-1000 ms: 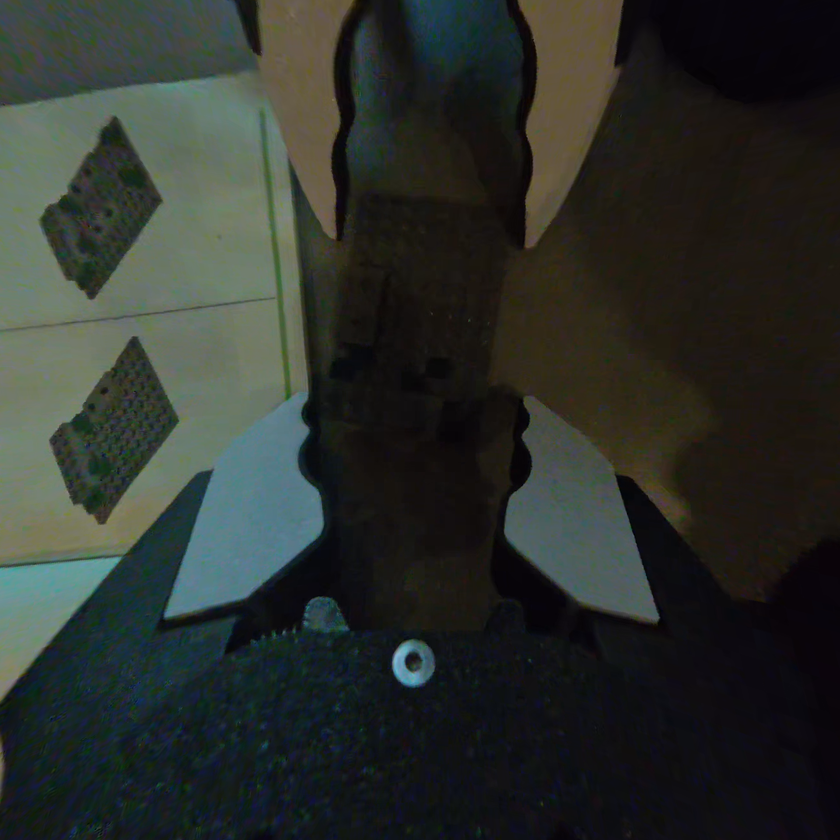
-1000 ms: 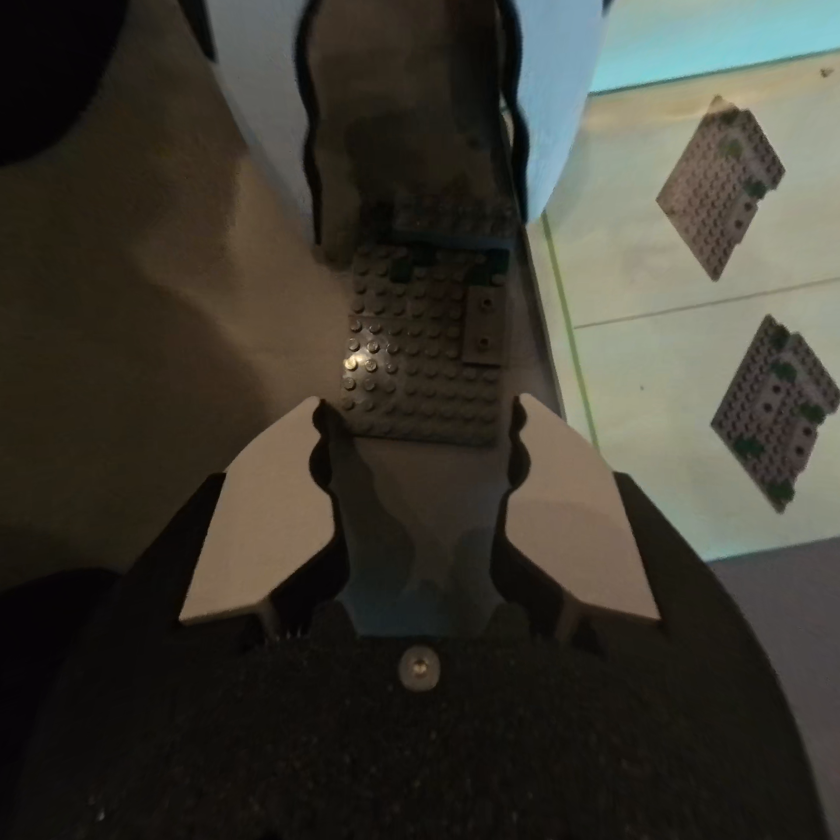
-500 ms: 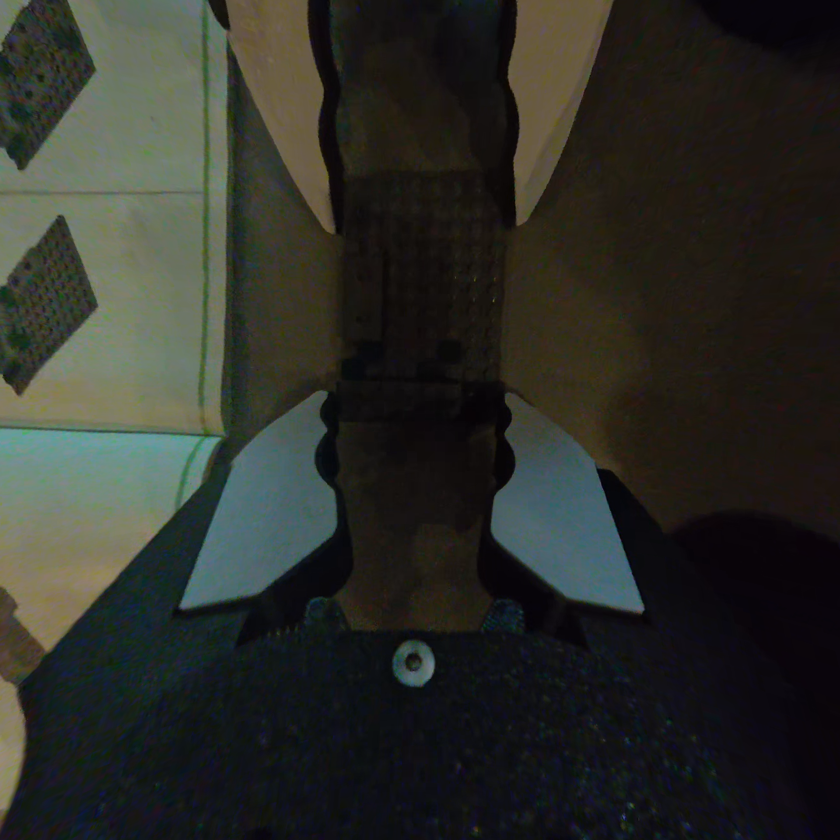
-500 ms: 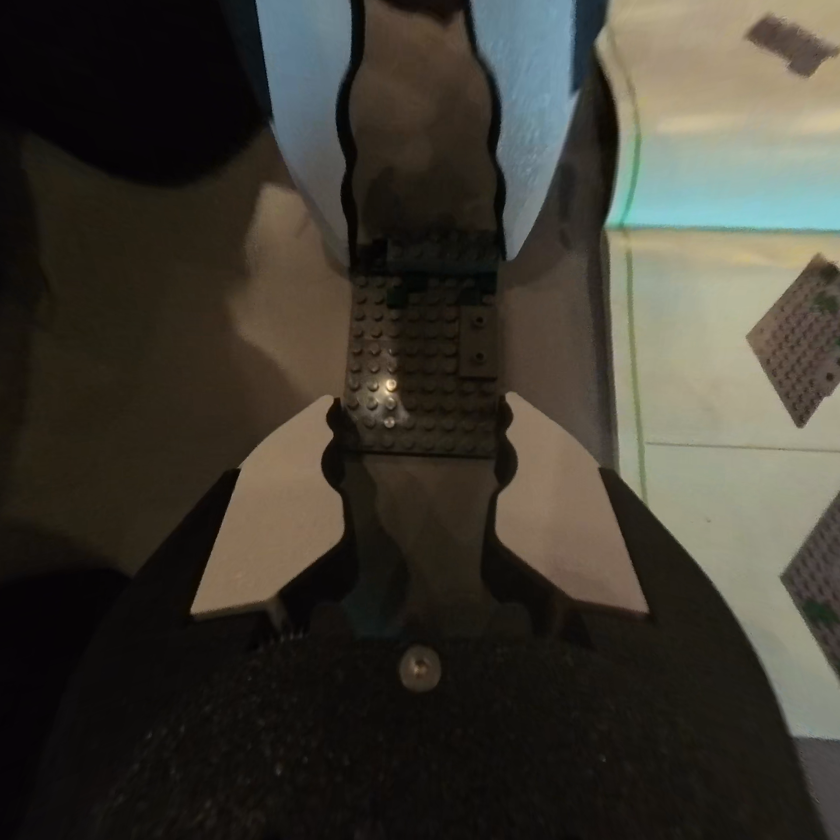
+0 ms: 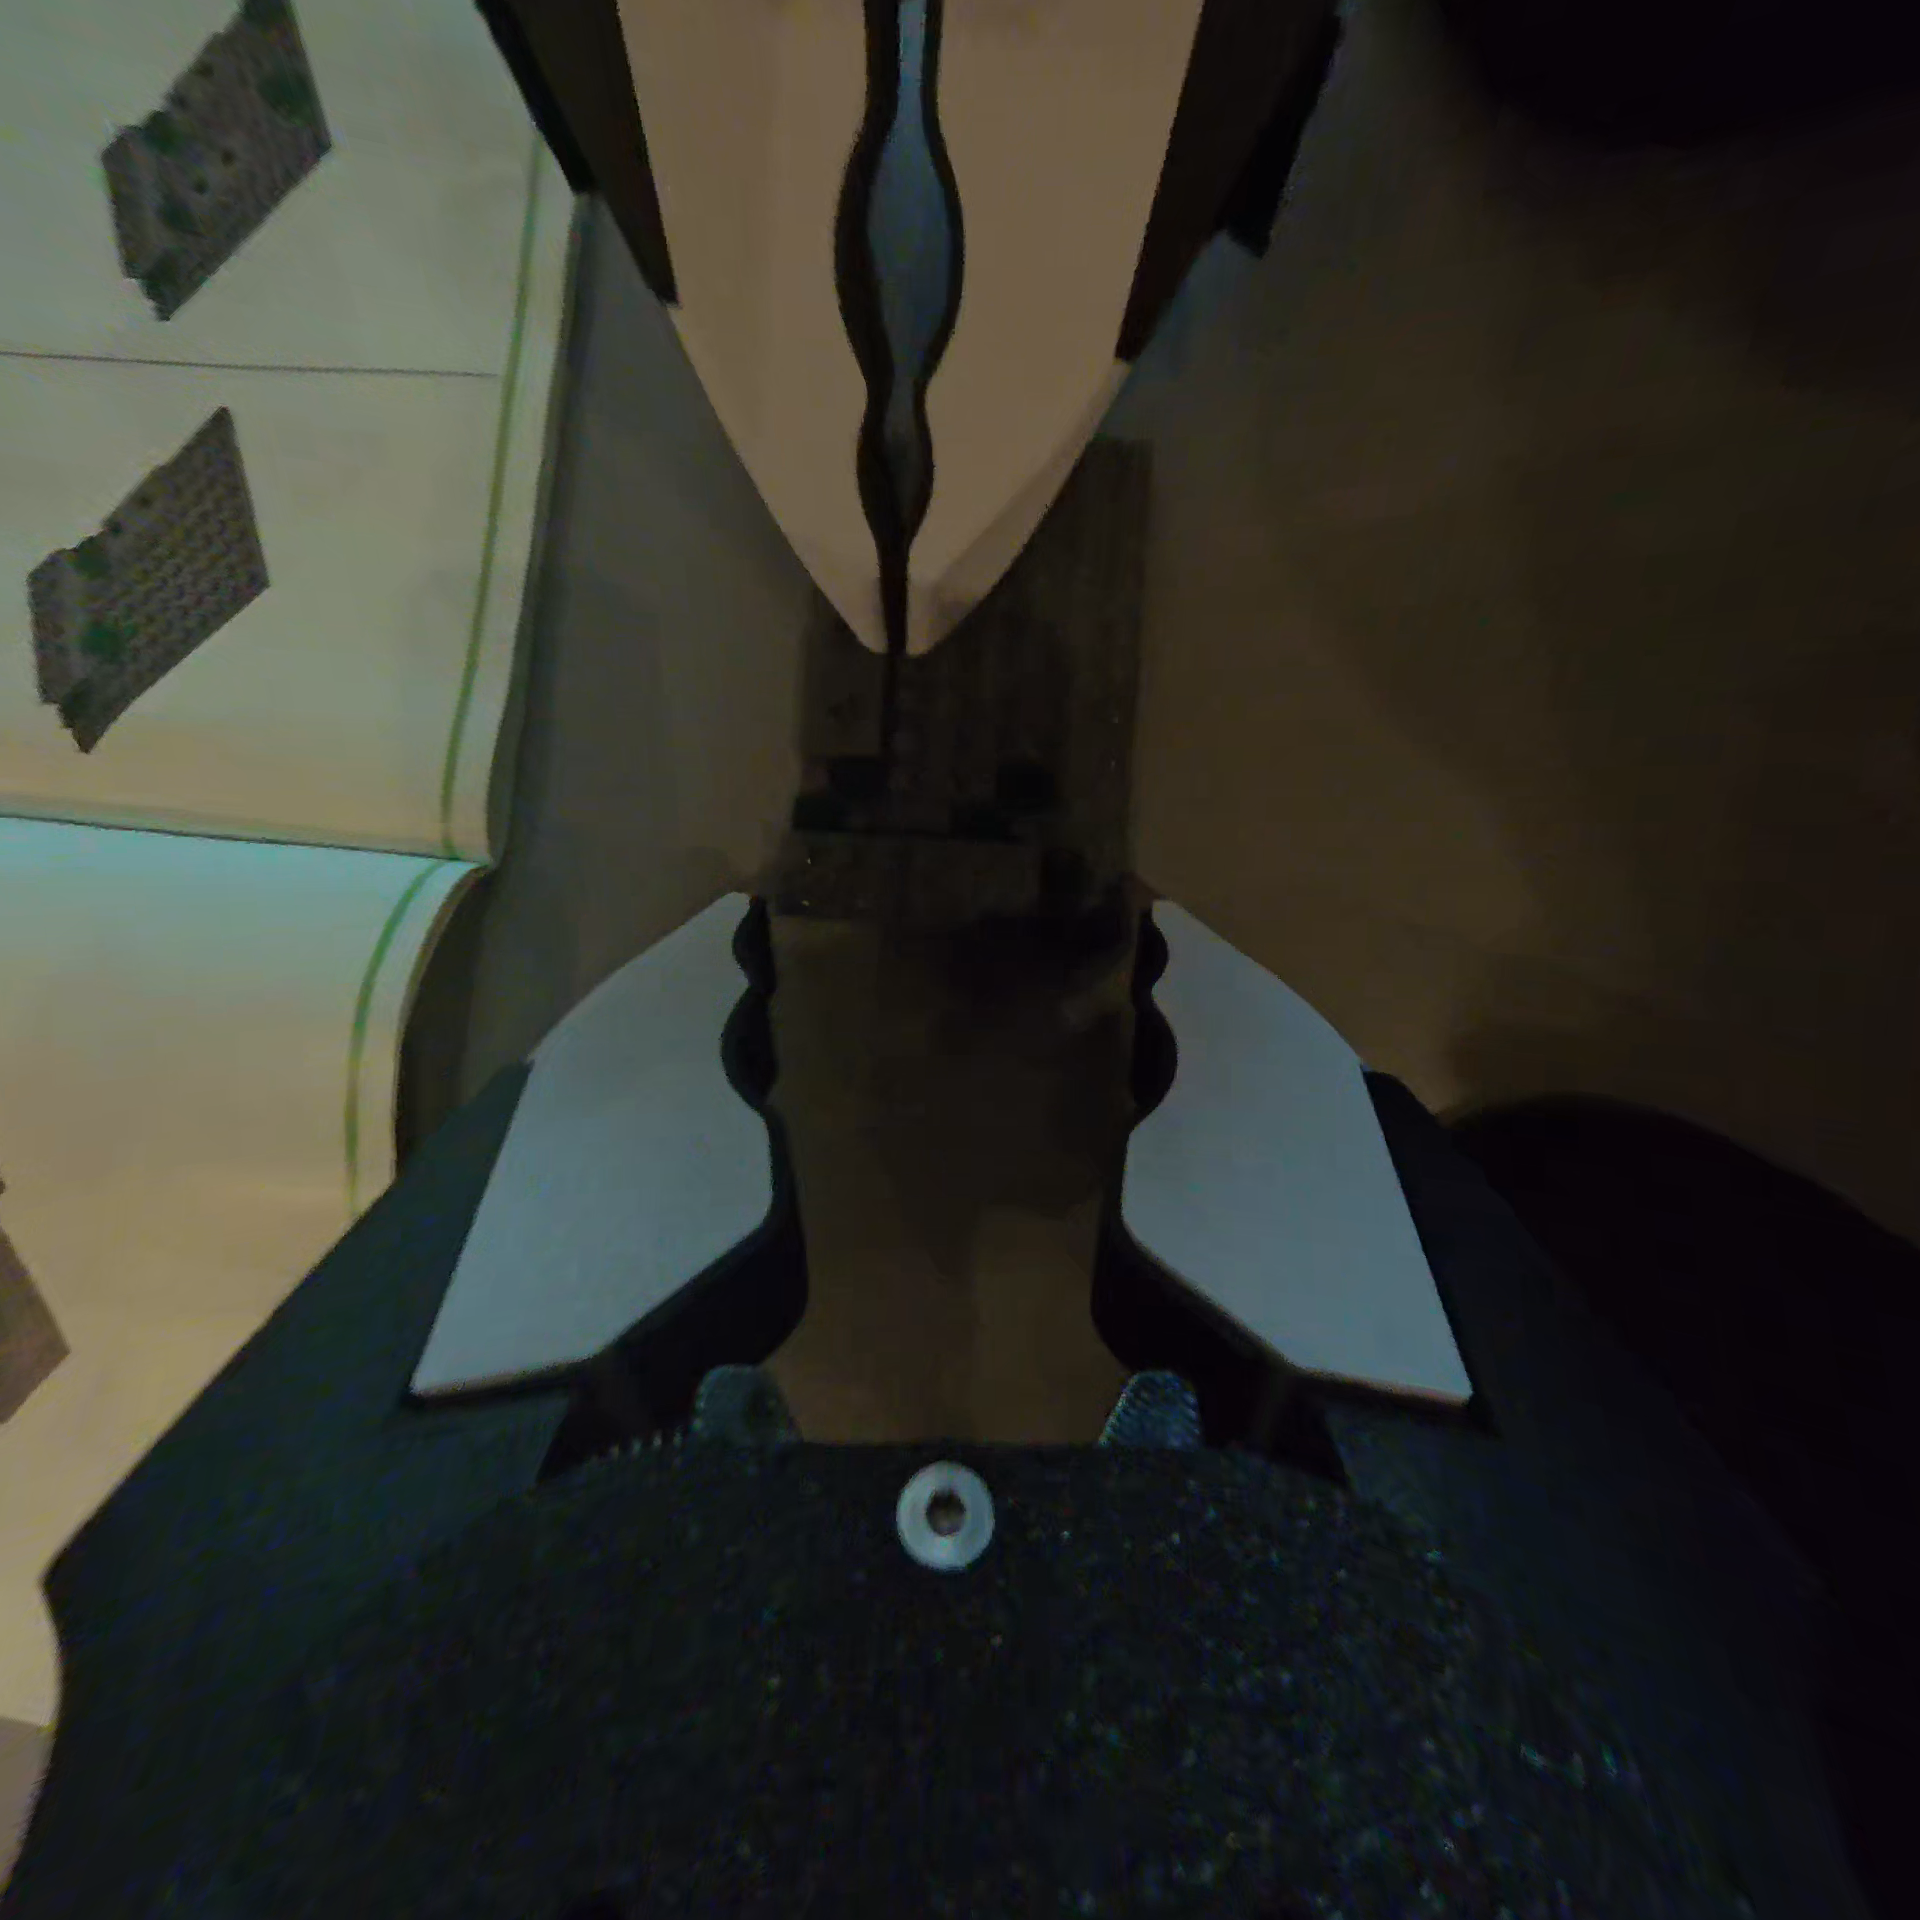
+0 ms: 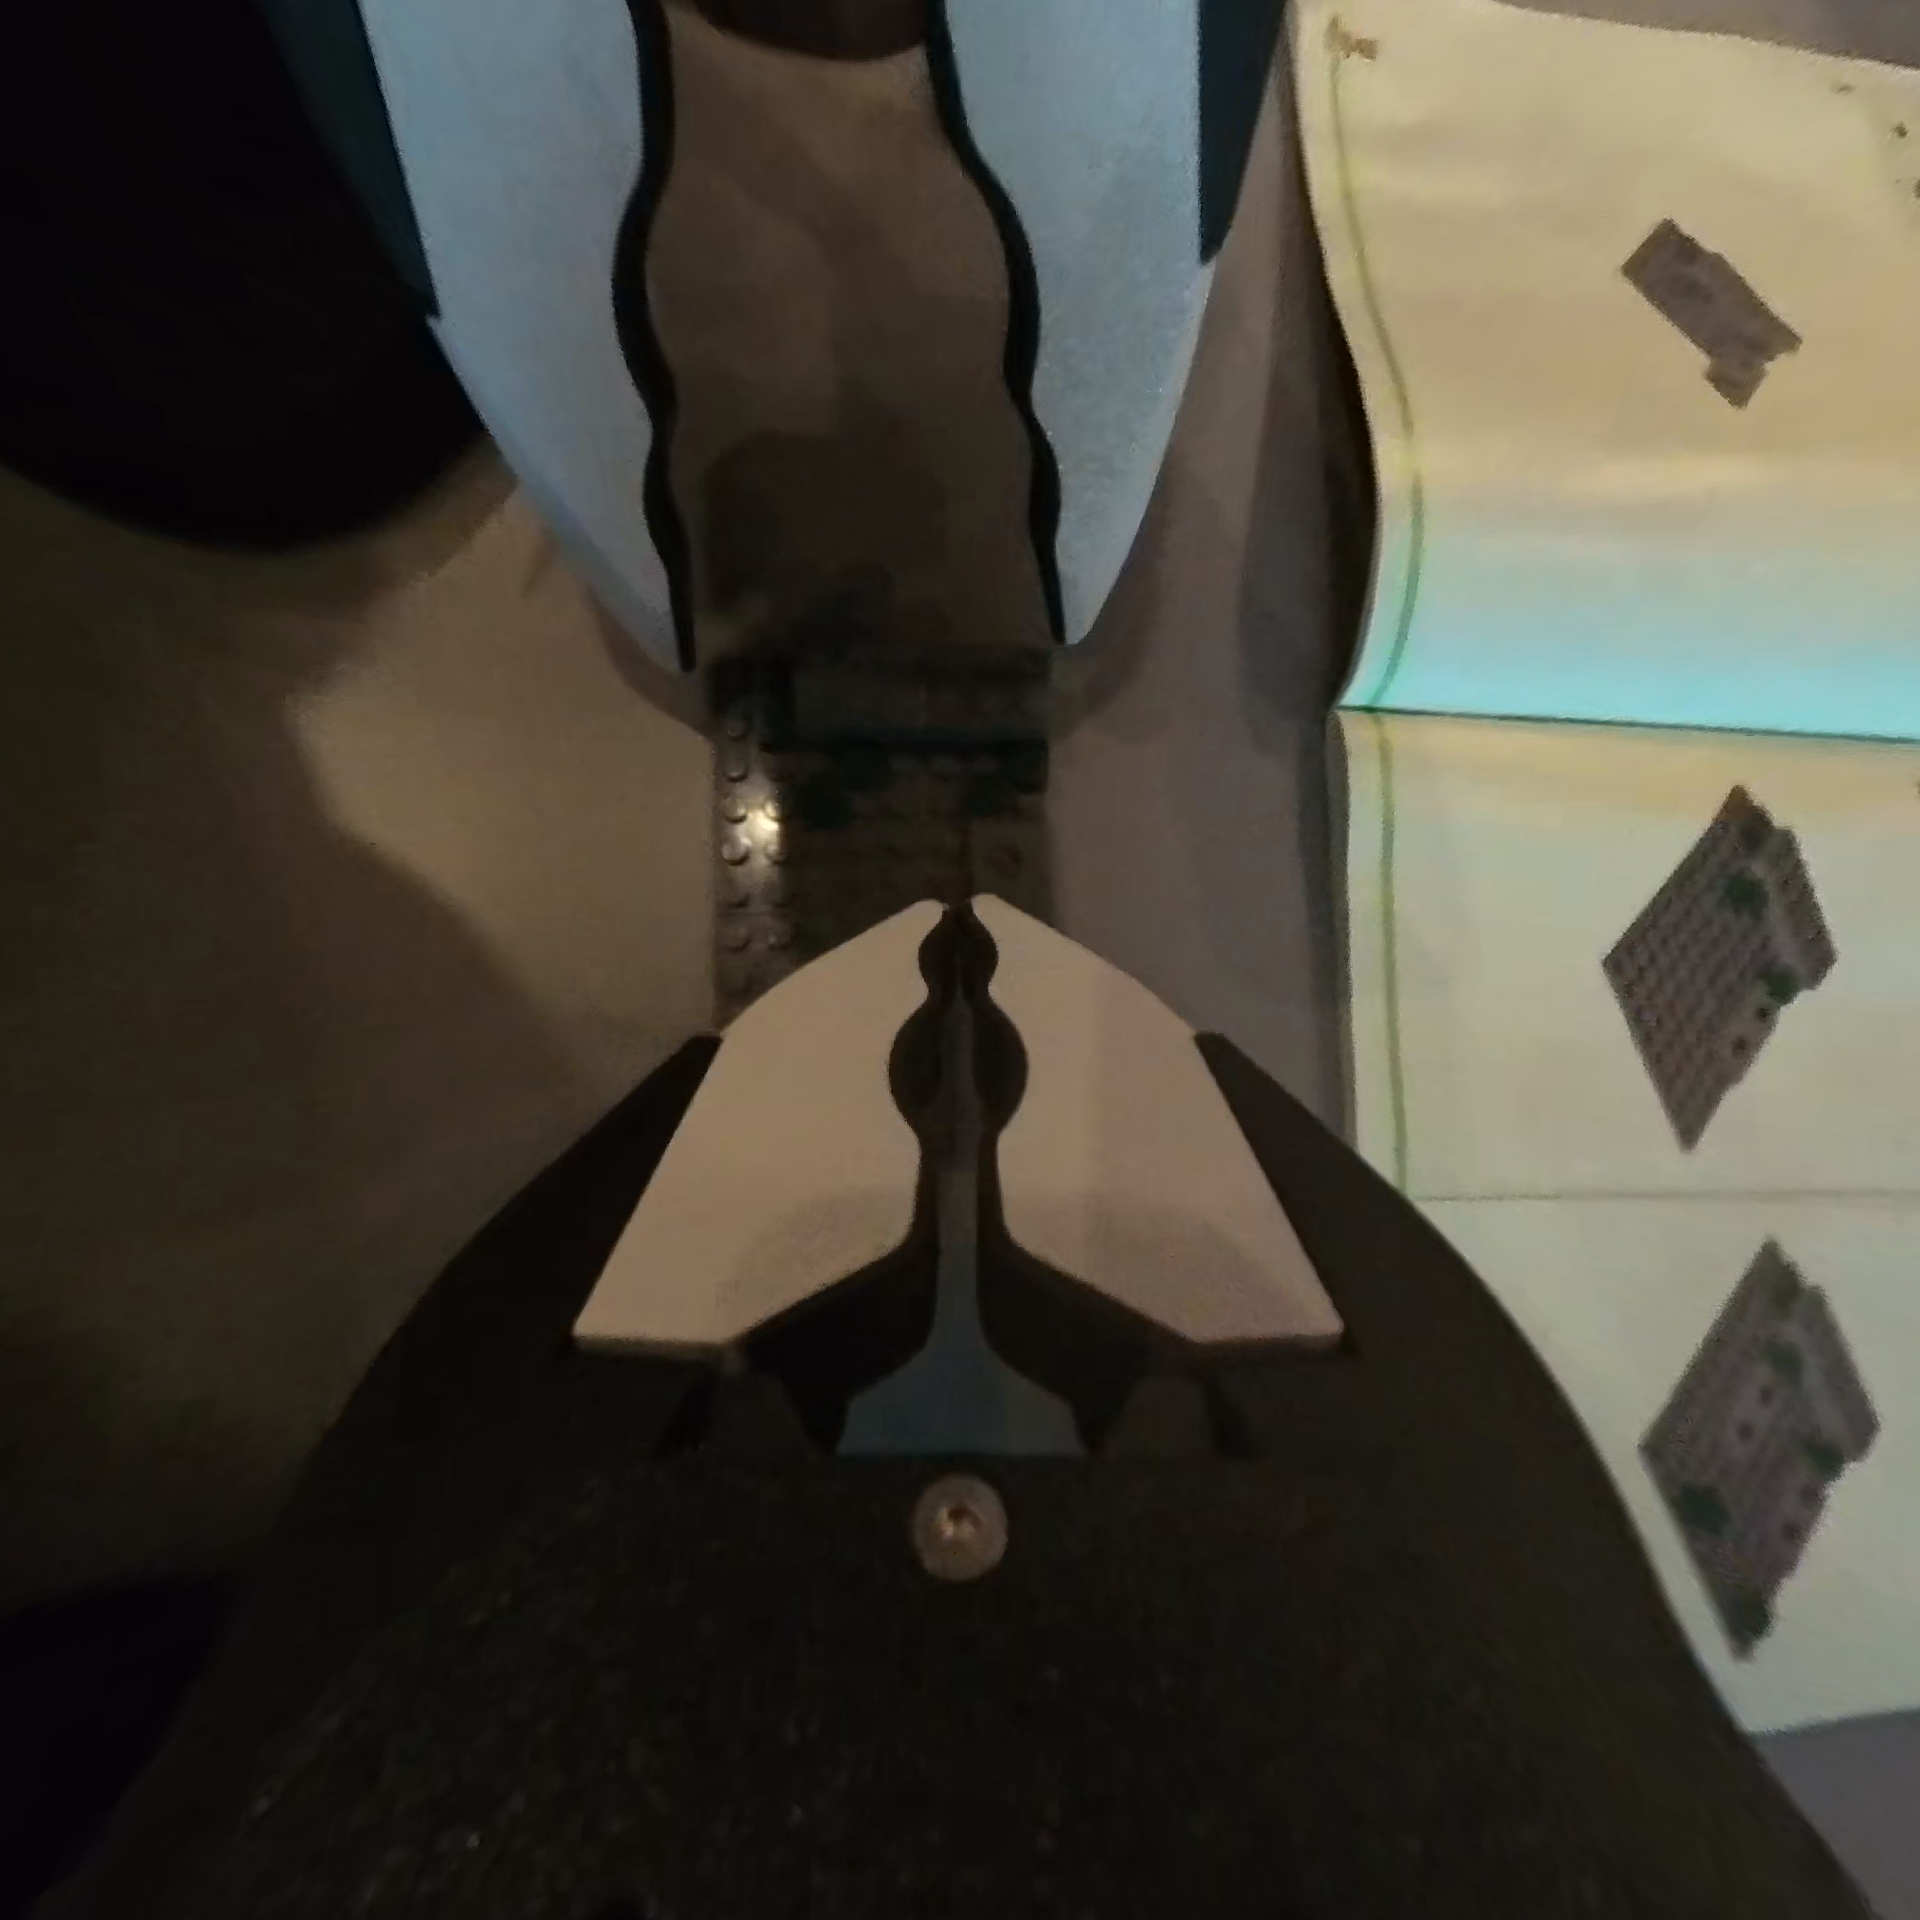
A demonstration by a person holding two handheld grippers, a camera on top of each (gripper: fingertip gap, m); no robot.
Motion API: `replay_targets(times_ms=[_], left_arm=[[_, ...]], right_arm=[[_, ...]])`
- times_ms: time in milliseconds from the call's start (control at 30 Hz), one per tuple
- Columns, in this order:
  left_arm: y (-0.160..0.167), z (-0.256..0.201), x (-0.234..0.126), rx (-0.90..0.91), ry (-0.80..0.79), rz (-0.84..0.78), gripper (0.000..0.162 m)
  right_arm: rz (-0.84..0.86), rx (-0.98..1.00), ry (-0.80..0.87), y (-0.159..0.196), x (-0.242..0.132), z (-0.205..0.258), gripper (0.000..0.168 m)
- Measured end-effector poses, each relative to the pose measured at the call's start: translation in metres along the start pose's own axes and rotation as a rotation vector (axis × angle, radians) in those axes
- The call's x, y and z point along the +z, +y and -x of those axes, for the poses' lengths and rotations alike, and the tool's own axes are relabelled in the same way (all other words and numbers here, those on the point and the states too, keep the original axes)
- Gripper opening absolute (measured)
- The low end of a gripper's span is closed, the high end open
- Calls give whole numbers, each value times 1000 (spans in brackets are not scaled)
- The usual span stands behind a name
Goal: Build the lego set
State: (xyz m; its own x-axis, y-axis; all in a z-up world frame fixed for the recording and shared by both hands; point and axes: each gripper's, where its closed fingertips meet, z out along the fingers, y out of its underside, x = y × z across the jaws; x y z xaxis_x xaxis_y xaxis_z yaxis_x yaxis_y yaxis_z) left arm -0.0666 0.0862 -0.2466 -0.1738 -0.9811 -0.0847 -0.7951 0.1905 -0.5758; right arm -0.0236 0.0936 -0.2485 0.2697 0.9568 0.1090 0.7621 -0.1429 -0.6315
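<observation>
The right claw (image 6: 958, 906) has its fingers pressed together, tips meeting over the near edge of the plate (image 6: 878, 821); whether they pinch anything there I cannot tell. The left claw (image 5: 945, 914) is spread wide, its tips at either side of the plate's (image 5: 966, 769) opposite end, and contact is too dim to judge. The two claws face each other across the plate: in the left wrist view the right claw (image 5: 894, 644) comes in from the top with its tips shut, and in the right wrist view the left claw (image 6: 873, 655) stands open at the far end. The plate is dark grey, studded, and lies flat on the brown tabletop (image 6: 364, 831), with a raised row of darker bricks (image 6: 914, 696) across the end nearest the left claw. Beside it lies an open booklet (image 6: 1610, 1299) with printed pictures of the build
</observation>
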Motion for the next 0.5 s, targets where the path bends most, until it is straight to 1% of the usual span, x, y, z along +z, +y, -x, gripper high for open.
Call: replay_targets(times_ms=[67, 233, 367, 500], left_arm=[[-1, 1, 1, -11, -5, -20, 66], [-3, 3, 6, -9, 1, -48, 60], [-4, 6, 5, -24, 16, -68, 56], [-3, 4, 4, -16, 20, -65, 57]], right_arm=[[49, -19, -9, 4, 2, 0, 0], [76, -42, -16, 5, 4, 2, 0], [62, -28, -26, 4, 4, 2, 0], [8, 36, -39, -4, -4, -8, 0]])
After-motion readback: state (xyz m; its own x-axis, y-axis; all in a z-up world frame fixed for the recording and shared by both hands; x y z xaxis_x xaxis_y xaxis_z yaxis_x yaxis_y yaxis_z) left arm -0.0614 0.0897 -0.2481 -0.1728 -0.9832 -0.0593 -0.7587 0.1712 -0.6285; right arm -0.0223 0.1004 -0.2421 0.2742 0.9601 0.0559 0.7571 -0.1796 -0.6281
